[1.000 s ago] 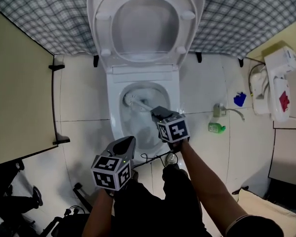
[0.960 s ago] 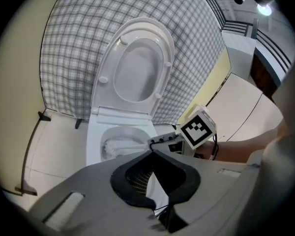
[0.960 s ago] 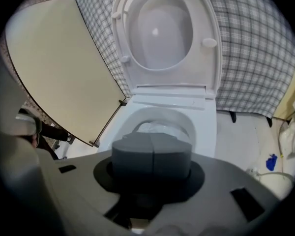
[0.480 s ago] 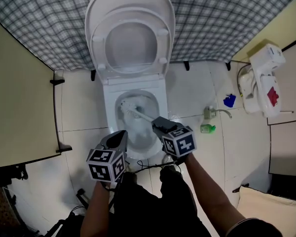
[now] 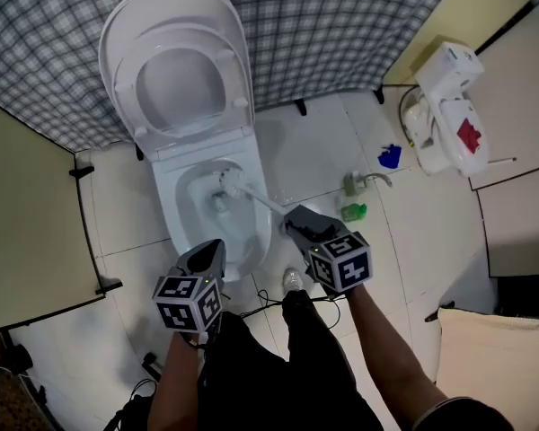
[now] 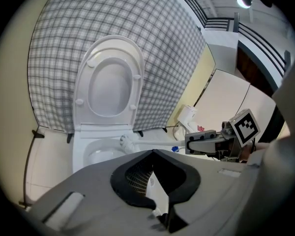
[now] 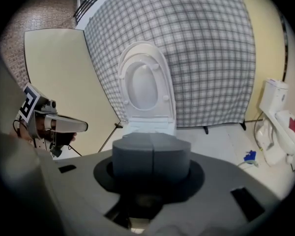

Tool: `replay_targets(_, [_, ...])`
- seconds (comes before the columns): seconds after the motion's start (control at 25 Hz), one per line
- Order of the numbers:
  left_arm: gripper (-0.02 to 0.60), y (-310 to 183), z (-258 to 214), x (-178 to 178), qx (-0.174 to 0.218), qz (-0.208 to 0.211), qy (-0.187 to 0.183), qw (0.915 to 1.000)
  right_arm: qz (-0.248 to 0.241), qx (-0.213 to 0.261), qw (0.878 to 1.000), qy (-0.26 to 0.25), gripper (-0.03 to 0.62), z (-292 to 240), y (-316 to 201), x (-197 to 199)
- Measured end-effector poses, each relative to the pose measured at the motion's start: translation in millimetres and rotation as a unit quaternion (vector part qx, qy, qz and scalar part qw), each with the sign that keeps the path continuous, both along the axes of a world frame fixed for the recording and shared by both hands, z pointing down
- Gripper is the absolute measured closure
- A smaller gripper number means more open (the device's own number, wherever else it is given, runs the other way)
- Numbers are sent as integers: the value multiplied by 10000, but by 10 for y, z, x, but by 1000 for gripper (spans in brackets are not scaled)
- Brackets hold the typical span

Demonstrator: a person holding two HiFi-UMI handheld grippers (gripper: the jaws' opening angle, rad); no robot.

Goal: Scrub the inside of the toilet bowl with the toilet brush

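1. Over the toilet bowl [image 5: 168,214], the right gripper [image 5: 296,220] is gripping the toilet brush [image 5: 256,200] by its handle, with its jaws closed narrowly on it.
2. The brush head is sitting inside the bowl's opening near the back. The handle is slanting out over the right edge. Whether the bristles are touching the porcelain cannot be told.
3. The left gripper [image 5: 208,251] is hovering at the bowl's front rim, jaws together and holding nothing.
4. The lid [image 5: 175,61] is standing raised against a checked cloth [image 5: 341,25].
5. A green bottle [image 5: 353,212] is sitting on the floor to the right of the toilet.
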State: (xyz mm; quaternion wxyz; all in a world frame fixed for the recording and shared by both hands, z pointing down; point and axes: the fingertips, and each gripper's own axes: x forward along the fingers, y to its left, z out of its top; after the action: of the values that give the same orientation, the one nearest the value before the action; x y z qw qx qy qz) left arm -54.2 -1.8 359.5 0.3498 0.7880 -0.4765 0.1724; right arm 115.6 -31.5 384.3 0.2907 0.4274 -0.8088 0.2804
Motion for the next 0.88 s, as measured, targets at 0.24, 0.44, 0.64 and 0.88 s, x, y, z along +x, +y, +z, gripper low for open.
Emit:
replay_targets(0.24, [572, 59, 94, 697, -116, 528, 47, 9985, 591, -62, 9980, 225, 433, 16, 160, 834])
replay_targets(0.44, [572, 117, 315, 1116, -255, 843, 54, 9961, 833, -374, 9939, 623, 433, 333, 317, 1330])
replay_targets(0.64, [572, 128, 610, 1385, -425, 951, 90, 9945, 799, -803, 9891, 939, 433, 804, 449, 1620])
replay_targets(0.88, [572, 165, 1097, 1555, -675, 1027, 49, 9924, 445, -1296, 9812, 1361, 433, 1557, 545, 1730])
